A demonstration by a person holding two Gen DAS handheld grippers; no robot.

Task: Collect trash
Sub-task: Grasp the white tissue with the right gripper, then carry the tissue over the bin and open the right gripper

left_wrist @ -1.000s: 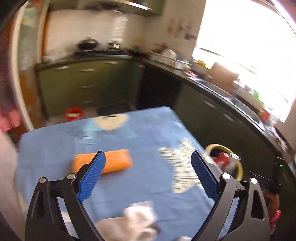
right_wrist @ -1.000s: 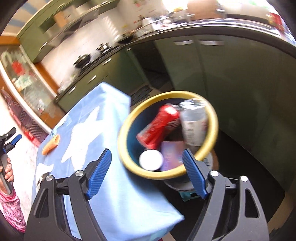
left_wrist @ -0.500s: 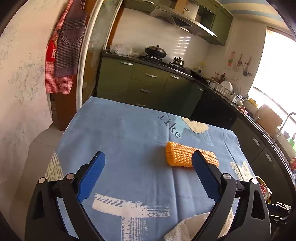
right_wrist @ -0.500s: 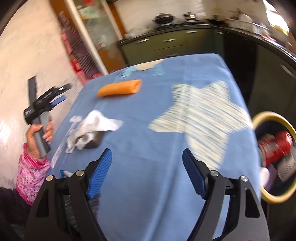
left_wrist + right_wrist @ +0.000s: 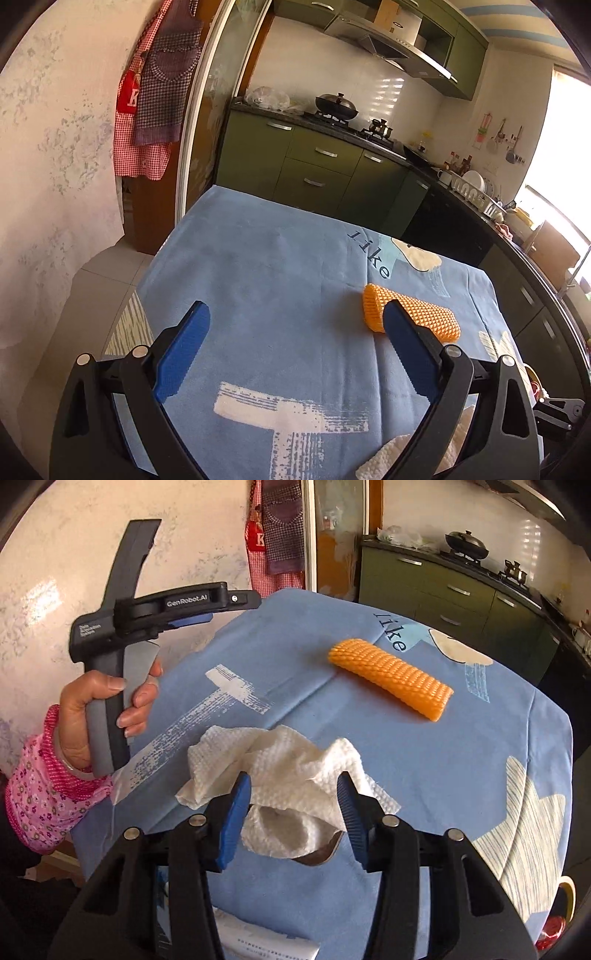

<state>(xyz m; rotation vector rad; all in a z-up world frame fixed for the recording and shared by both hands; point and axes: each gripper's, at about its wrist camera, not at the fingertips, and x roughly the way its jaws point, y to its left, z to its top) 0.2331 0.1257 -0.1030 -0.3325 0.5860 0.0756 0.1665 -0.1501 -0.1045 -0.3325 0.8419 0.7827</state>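
Crumpled white paper towel (image 5: 280,771) on blue-clothed worktop (image 5: 461,760), btwn right claw (image 5: 293,805) pads.
Right claw jaws just been closing, pads flank towel w/ gaps, not pinching. Left claw (image 5: 295,339) spread, empty. Orange mesh sleeve (image 5: 391,677) well apart, toward far edge; bare cloth around it.

Orange netted sleeve (image 5: 391,677) and white paper towel (image 5: 280,771) on a blue tablecloth (image 5: 461,746) with white star prints.
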